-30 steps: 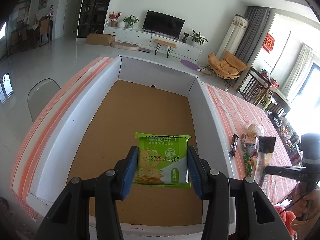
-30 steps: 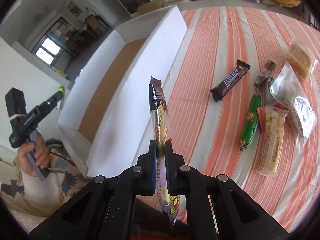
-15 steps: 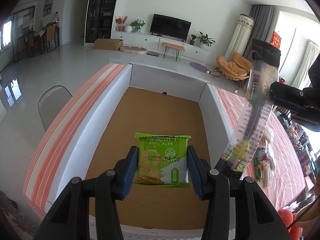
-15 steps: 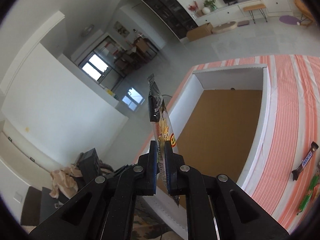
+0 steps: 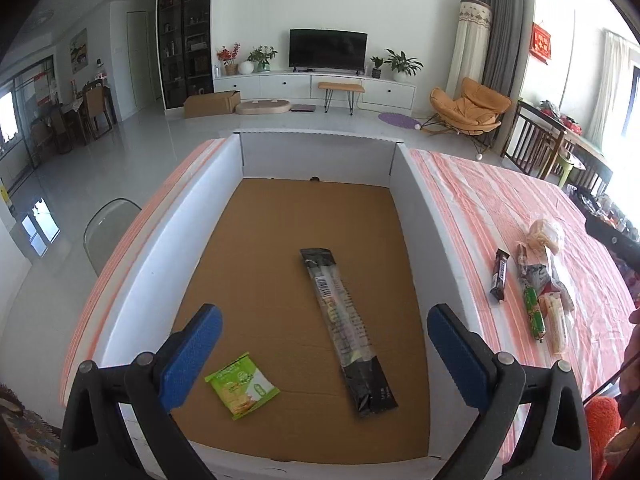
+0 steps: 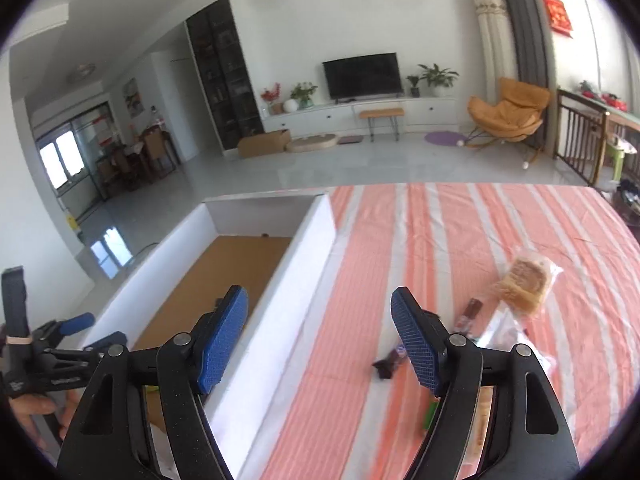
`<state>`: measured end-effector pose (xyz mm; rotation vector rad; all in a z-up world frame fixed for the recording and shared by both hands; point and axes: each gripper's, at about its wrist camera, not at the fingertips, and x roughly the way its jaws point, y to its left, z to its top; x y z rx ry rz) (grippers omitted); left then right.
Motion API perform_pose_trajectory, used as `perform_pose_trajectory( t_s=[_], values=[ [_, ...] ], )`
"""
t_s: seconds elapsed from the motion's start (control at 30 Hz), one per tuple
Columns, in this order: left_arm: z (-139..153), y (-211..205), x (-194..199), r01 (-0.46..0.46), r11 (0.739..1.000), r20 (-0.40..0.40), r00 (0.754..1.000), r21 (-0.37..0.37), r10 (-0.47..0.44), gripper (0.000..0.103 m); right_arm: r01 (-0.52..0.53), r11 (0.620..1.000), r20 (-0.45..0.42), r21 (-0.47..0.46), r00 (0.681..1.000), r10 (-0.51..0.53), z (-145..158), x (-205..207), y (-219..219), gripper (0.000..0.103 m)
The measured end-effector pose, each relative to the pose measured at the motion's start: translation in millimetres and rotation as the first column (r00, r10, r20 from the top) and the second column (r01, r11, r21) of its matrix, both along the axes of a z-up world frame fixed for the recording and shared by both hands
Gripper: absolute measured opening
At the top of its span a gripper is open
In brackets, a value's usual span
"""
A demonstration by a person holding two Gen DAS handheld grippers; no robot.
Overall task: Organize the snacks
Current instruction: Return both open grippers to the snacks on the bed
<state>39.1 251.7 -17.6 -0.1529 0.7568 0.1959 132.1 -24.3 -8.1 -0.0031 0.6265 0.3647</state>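
Note:
A white-walled box (image 5: 424, 220) with a brown cardboard floor stands on the striped table. On that floor lie a green cracker packet (image 5: 241, 385) and a long black-and-clear snack packet (image 5: 346, 328). My left gripper (image 5: 324, 320) hovers over the box's near end; its jaws are opening wide and nothing is between them. My right gripper (image 6: 320, 300) hangs over the box's right wall (image 6: 308, 248) and the tablecloth, its jaws also opening and empty. In the right wrist view the left gripper (image 6: 60, 344) shows at the far left, held by a hand (image 6: 36, 412).
Loose snacks lie on the orange-striped cloth right of the box: a dark chocolate bar (image 5: 500, 276), a green sausage stick (image 5: 534, 312), a pale yellow stick (image 5: 556, 326) and a bagged bread (image 5: 544, 232). A chair (image 5: 108, 228) stands left of the table.
The left gripper let go of the green packet, which now lies on the box floor. The right gripper released the long packet into the box and swung back toward the table. Both opened.

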Motion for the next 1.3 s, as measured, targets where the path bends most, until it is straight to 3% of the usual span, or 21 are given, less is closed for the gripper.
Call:
perform_pose_trajectory(
  t_s=[0.07,0.2,0.33,0.4,0.5,0.67,0.83,1.0,1.1,1.3],
  values=[
    [0.3,-29.0,3.8,0.084,0.996,0.015,0.996,-0.008,-0.084,0.101,0.187,0.980,-0.041,-0.068,0.981,-0.190,-33.3,-1.0,-37.1,0.077],
    [5.8,-92.4,7.1,0.259,0.965,0.047,0.964,0.025,-0.260,0.101,0.432,0.898,-0.173,-0.082,0.881,-0.440,-83.6,0.8,-116.5,0.077],
    [15.9,-149.8,7.8,0.423,0.906,0.081,0.904,-0.032,-0.419,0.101,0.573,0.819,-0.221,-0.018,0.797,-0.562,-94.8,-15.6,-175.6,0.077],
    [14.4,-179.8,12.6,0.482,0.873,0.070,0.876,-0.080,-0.477,0.102,0.601,0.796,-0.248,0.064,0.782,-0.571,-93.3,-17.4,-192.1,0.077],
    [-3.4,-217.6,27.2,0.530,0.834,0.017,0.845,-0.151,-0.534,0.102,0.619,0.780,-0.258,0.092,0.771,-0.582,-92.0,-20.1,-197.5,0.077],
    [-51.4,-253.4,51.4,0.491,0.862,-0.092,0.859,-0.127,-0.504,0.102,0.609,0.781,-0.281,0.141,0.781,-0.558,-103.4,-17.8,-203.7,0.077],
    [-93.0,-267.6,70.0,0.461,0.886,-0.179,0.869,-0.044,-0.461,0.102,0.614,0.775,-0.379,0.150,0.759,-0.529,-124.8,-6.4,-209.6,0.077],
    [-120.4,-266.4,84.8,0.425,0.905,-0.216,0.883,-0.010,-0.417,0.102,0.610,0.779,-0.401,0.147,0.756,-0.517,-131.2,-2.5,-207.9,0.077],
    [-131.4,-260.0,90.3,0.398,0.917,-0.240,0.887,-0.034,-0.394,0.102,0.610,0.779,-0.415,0.144,0.752,-0.512,-135.0,-0.3,-208.0,0.077],
    [-137.6,-255.7,88.5,0.377,0.926,-0.221,0.903,-0.006,-0.368,0.102,0.633,0.758,-0.456,0.158,0.728,-0.512,-143.1,1.2,-213.8,0.077]
  ],
)
